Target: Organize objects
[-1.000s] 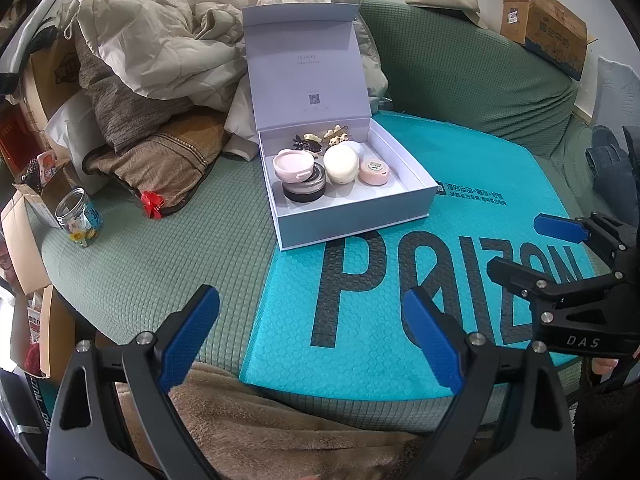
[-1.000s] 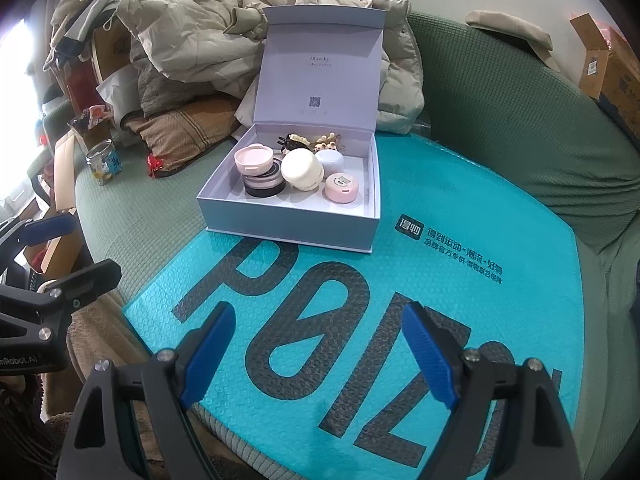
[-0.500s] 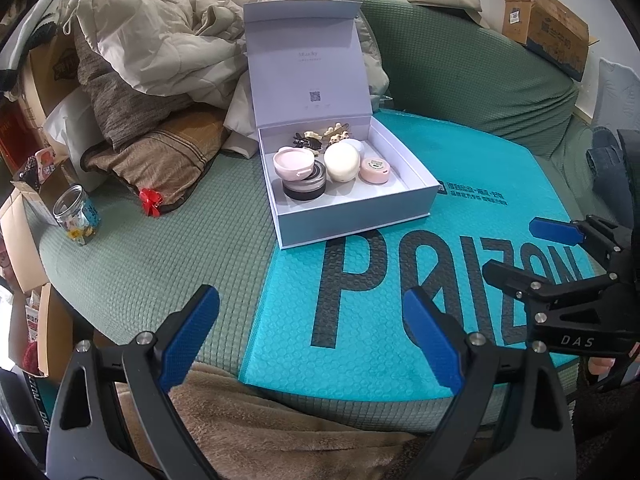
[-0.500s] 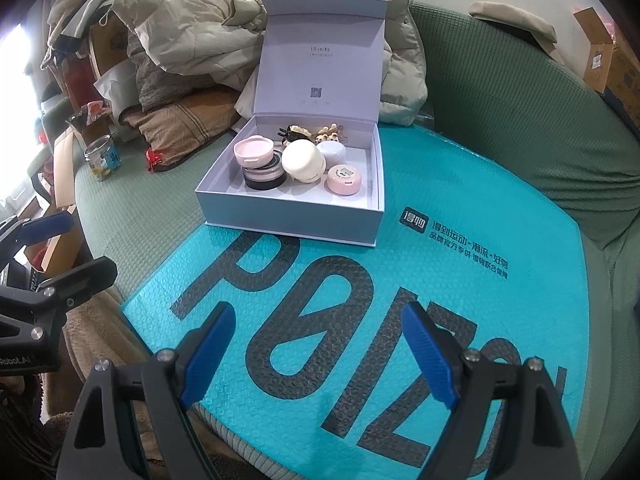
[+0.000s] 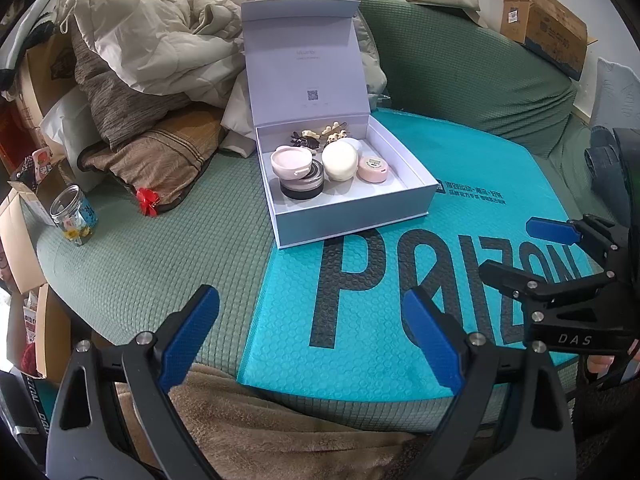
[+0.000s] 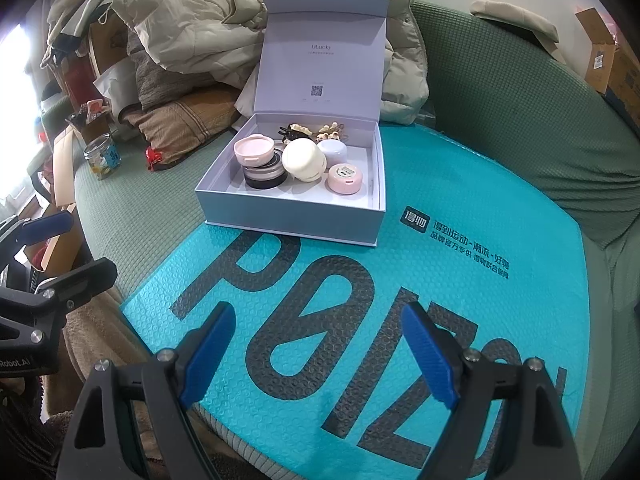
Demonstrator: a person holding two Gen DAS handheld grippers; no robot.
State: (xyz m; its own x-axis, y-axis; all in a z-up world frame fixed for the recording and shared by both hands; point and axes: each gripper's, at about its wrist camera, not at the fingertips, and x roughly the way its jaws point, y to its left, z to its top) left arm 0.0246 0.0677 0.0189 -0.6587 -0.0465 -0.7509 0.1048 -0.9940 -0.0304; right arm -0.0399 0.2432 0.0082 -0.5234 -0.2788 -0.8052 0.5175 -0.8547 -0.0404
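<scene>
A white gift box point(image 5: 348, 216) point(image 6: 288, 220) sits open on a teal bubble mailer point(image 5: 400, 320) point(image 6: 360, 280), its lid point(image 5: 304, 68) upright. Inside are a pink compact point(image 5: 291, 160) on a black jar point(image 5: 301, 186), a cream round case point(image 5: 339, 160), a lavender pot point(image 6: 334, 150), a small pink pot point(image 5: 373, 168) and hair clips point(image 5: 316, 138). My left gripper point(image 5: 312, 320) point(image 6: 68, 248) hangs open and empty, well short of the box. My right gripper point(image 6: 318, 332) point(image 5: 524, 252) is also open and empty over the mailer.
A glass jar point(image 5: 74, 216) and a red bow point(image 5: 147, 200) lie on the green sofa cover to the left. Jackets and cushions point(image 5: 160, 60) pile up behind the box. A cardboard box point(image 5: 548, 28) stands at the far right. A brown blanket point(image 5: 280, 420) covers the near edge.
</scene>
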